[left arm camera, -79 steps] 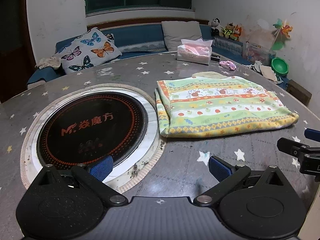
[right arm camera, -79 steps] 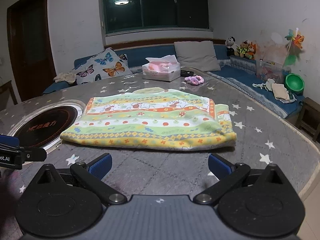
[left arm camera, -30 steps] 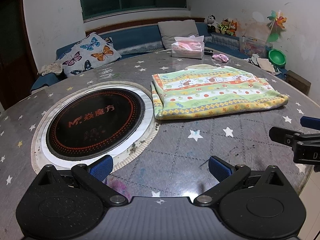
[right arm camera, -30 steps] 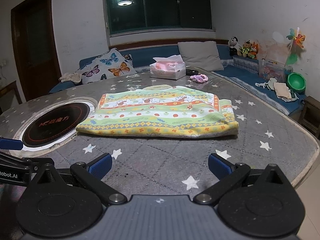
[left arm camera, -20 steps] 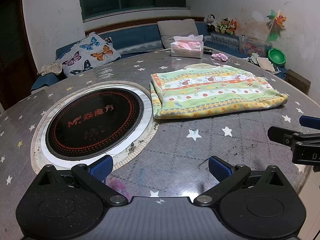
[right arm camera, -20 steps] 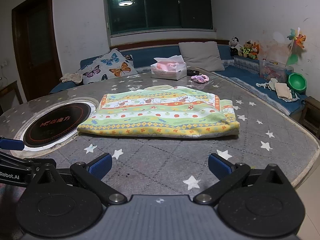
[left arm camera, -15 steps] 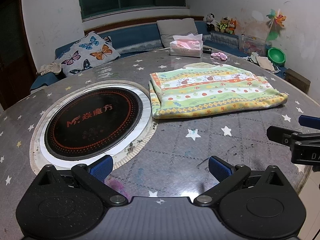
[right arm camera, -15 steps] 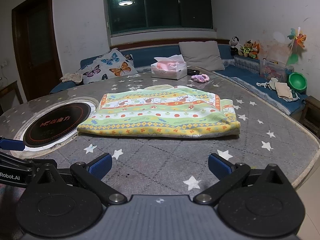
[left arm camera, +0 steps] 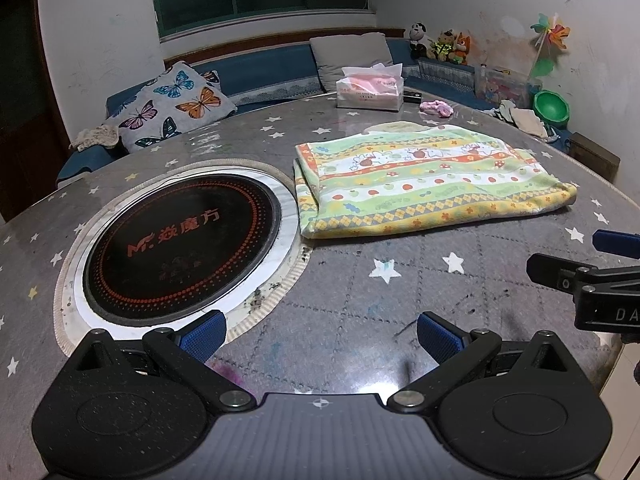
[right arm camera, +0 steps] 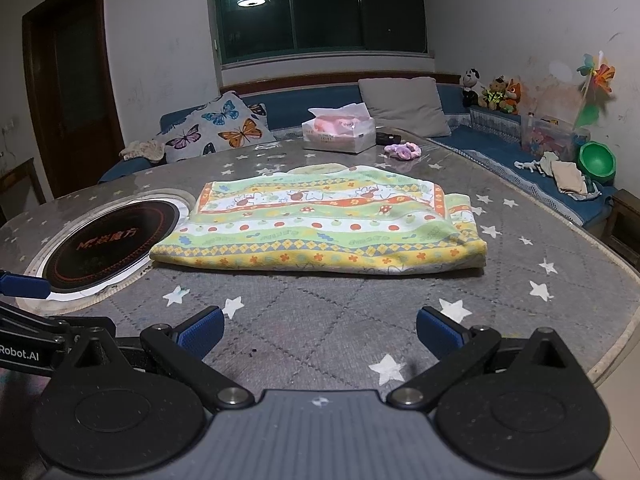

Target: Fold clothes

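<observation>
The striped pastel garment w/ bunny, fruit and flower bands (right arm camera: 320,220) lies flat on the round grey star-print tabletop (right arm camera: 328,320), just right of the round black inset hotplate w/ red lettering (left arm camera: 176,240); its left end touches or just overlaps the hotplate's white rim. It's already a tidy doubled rectangle: layers stacked, a thick rolled fold along the near yellow edge, and an under-layer peeking out at the right end. A pale bit pokes out at the far edge, prob. collar or hem, can't tell which.

Progress, as a judgement: the garment lies folded now. That fits either a finished fold or a mid stage w/ another fold across the length to come; the views don't settle it.

Long axis runs left-right across the tabletop, roughly parallel to the near table edge, stripes running along it. Short ends point toward the hotplate on the left and the open tabletop on the right.

Left gripper (left arm camera: 320,334) is spread wide, nothing between the blue pads, low over the tabletop near the hotplate's front rim. Right gripper (right arm camera: 319,330) is likewise wide and empty, facing the garment's near edge but well apart from it.
</observation>
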Tool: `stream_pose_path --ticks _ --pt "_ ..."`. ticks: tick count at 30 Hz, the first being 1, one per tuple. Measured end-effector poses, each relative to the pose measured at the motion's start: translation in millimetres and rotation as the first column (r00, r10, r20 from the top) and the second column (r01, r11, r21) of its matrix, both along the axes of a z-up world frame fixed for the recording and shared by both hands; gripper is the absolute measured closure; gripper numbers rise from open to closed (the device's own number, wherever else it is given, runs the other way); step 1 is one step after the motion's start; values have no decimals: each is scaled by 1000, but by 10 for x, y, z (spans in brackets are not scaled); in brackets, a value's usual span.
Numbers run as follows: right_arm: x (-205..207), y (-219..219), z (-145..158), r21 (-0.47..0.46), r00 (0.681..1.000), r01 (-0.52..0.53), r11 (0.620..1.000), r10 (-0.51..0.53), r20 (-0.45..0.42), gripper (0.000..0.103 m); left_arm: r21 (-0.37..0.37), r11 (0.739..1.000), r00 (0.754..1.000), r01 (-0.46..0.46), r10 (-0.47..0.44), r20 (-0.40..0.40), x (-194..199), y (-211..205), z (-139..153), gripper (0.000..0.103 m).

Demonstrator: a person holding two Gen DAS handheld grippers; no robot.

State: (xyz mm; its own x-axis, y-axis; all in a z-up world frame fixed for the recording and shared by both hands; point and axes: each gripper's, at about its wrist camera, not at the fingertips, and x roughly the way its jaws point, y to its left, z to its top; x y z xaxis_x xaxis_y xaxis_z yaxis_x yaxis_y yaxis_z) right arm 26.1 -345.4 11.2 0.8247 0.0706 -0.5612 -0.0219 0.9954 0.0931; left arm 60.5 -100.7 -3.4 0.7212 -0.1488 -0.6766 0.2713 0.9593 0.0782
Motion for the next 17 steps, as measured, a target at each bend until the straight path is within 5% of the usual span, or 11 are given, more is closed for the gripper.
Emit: stream_pose_path --ticks 17 --pt "138 -18 -81 5 1000 -1 1000 1 -26 0 9 1000 1000 8 -8 -6 102 -34 -32 0"
